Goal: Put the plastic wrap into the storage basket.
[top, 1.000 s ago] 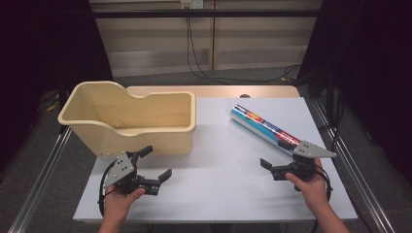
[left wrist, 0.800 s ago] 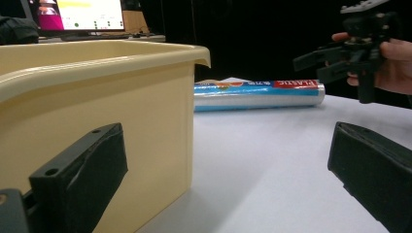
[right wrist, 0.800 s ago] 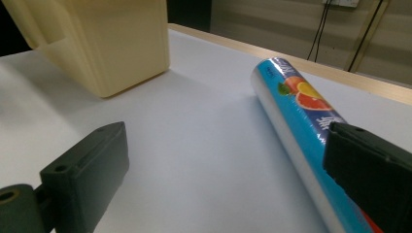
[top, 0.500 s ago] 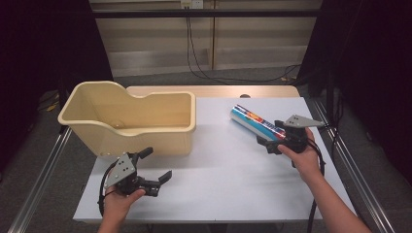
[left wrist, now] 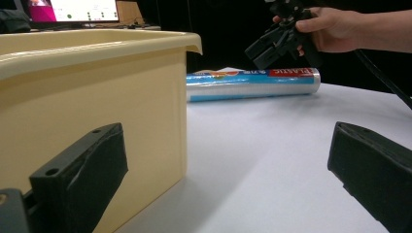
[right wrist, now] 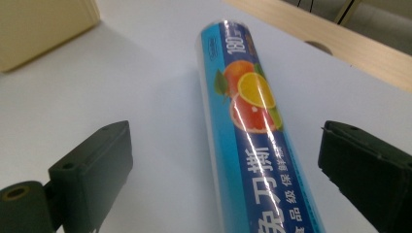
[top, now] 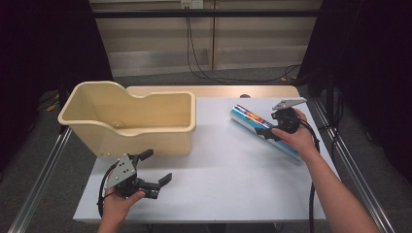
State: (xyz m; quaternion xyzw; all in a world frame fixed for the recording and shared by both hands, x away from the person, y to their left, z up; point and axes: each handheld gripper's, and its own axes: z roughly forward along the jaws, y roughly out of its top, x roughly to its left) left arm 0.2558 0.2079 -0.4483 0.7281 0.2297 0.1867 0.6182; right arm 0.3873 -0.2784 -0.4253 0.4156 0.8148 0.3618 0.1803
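A blue roll of plastic wrap with a fruit picture lies slanted on the white table's right half. My right gripper hovers over the roll's middle, open. In the right gripper view the roll runs between the two wide-apart jaws, which do not touch it. My left gripper is open and holds nothing, low at the table's front left, just in front of the cream plastic bin. From the left gripper view I see the bin's wall, the roll and the other hand's gripper above it.
The large cream bin takes up the table's back left. A wooden strip runs along the far edge. Metal rails flank the table. Bare white surface lies between the two grippers.
My right gripper moved from the near right of the table forward and left until it stands over the roll. The left gripper has stayed put.
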